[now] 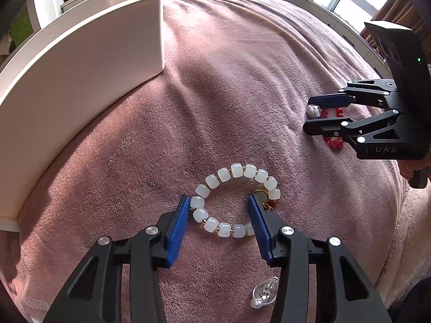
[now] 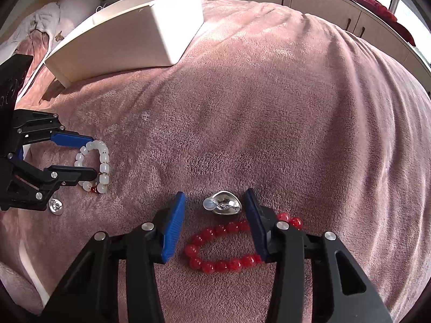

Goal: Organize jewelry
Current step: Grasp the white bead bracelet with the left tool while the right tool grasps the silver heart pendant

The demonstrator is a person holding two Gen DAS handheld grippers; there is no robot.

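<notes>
Tongs (image 1: 218, 202) astride white bracelet (image 1: 234, 200), unclosed.

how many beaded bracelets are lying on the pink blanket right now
2. The white bracelet lies between the open left gripper's fingers; the red bracelet lies between the open right gripper's fingers. More may sit inside the white box.

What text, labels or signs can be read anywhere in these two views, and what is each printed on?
"DAS": pale letters on the black body of the right tongs, seen in the left wrist view.
Faint markings on the black housing of the left tongs, at the right wrist view's left edge: too blurred to read.
The plain white rectangular box shows no lettering.
</notes>
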